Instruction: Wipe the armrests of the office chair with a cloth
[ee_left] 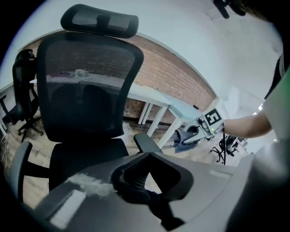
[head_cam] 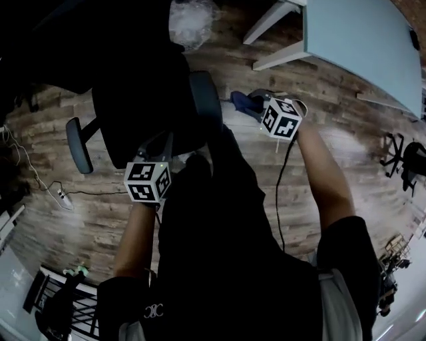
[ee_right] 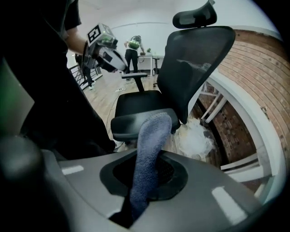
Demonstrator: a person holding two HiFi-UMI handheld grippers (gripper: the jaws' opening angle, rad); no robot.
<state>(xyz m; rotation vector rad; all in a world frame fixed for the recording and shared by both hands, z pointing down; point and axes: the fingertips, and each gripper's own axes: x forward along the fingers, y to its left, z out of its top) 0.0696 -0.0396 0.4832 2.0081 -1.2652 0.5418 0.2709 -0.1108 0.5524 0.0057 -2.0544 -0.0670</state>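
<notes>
A black mesh-backed office chair stands on the wood floor. Its right armrest shows in the right gripper view as a dark pad; the left armrest is on the chair's far side. My right gripper is shut on a blue cloth, which sticks up from the jaws just beside that pad; I cannot tell whether it touches. The cloth lies right of the armrest. My left gripper hovers at the seat's front edge, shut with nothing in it.
A white table stands to the right, with a crumpled plastic bag by its legs. A cable with a plug lies on the floor at left. More chairs stand far right, and a person is in the background.
</notes>
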